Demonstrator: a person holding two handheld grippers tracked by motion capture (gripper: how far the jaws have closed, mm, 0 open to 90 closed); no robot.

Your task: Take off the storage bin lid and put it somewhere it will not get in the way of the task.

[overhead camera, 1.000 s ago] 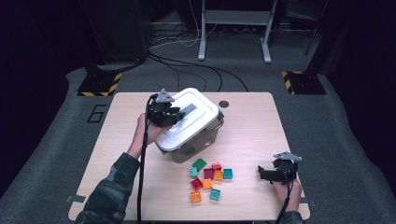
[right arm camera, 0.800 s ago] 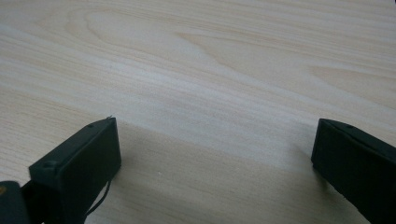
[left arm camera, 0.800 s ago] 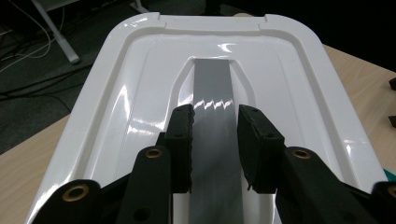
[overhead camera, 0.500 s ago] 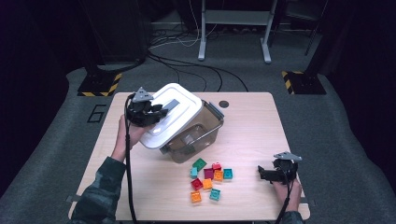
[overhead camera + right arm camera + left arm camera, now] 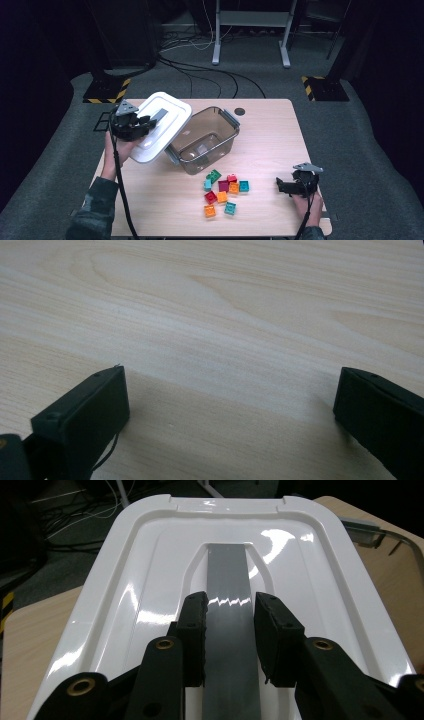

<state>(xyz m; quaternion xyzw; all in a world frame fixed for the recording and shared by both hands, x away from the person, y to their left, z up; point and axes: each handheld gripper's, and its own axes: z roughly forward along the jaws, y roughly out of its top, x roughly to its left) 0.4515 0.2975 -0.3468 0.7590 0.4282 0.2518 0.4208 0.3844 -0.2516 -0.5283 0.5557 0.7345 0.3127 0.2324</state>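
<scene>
1. Gripping the grey handle strip (image 5: 231, 630) of the white lid (image 5: 159, 126), the left gripper (image 5: 131, 125) is seen at the table's left side; in the left gripper view its two black pads are pressed against either side of that strip, so the jaws are narrowed onto it.
2. The lid is held tilted, clear of the container (image 5: 205, 140), with its lower edge just beside the container's left rim and part of it past the left edge of the table (image 5: 270, 135).
3. The container, clear and smoky, is left uncovered near the middle of the table, and its grey latches are seen at both ends.
4. A cluster of small coloured blocks (image 5: 223, 192) is laid on the table just in front of the container: green, teal, red, orange and dark red pieces are seen, set close together.
5. A small dark round hole (image 5: 240, 111) is seen in the tabletop behind the container.
6. The right gripper (image 5: 286, 186) is held low at the table's front right corner, well apart from the blocks; in the right gripper view its jaws are spread wide over bare wood, with nothing between them.
</scene>
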